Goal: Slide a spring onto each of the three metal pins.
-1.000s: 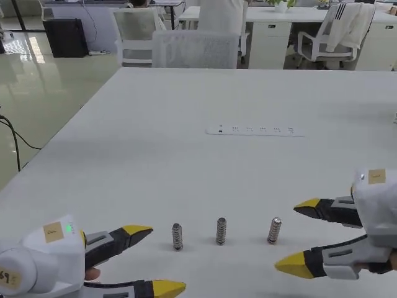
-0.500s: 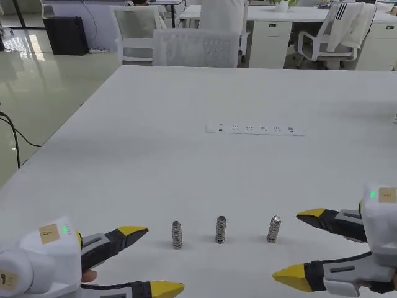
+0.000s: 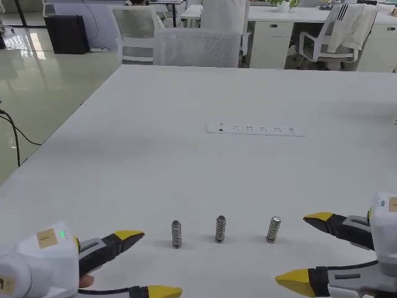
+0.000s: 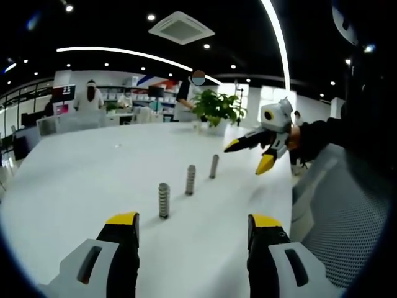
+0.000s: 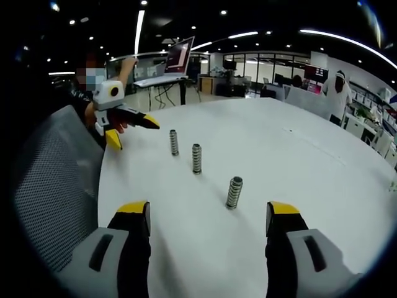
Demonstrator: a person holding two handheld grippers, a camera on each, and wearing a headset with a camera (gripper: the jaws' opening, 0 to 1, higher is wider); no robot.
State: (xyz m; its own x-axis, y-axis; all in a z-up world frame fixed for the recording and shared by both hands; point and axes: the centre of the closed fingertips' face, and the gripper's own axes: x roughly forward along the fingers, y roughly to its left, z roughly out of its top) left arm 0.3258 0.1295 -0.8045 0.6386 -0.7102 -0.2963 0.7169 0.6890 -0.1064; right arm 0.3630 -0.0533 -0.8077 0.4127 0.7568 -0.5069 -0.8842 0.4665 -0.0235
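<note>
Three metal pins stand in a row near the table's front edge, each with a spring coiled round it: the left pin [image 3: 176, 234], the middle pin [image 3: 220, 229] and the right pin [image 3: 273, 229]. The same row runs from the nearest pin [image 4: 164, 200] away in the left gripper view and from the nearest pin [image 5: 234, 192] in the right gripper view. My left gripper [image 3: 146, 264] is open and empty, left of the row. My right gripper [image 3: 306, 249] is open and empty, right of it. The left gripper view [image 4: 193, 220] and the right gripper view [image 5: 209, 209] both show yellow tips spread wide.
A white power strip [image 3: 254, 130] lies flat in the middle of the white table [image 3: 186, 161]. Office chairs [image 3: 195, 48] and desks stand beyond the far edge. A grey mesh chair back [image 5: 53, 186] is close by the near edge.
Both grippers have drawn back toward me and lower in the head view, away from the pin row. The pins and springs have not moved.
</note>
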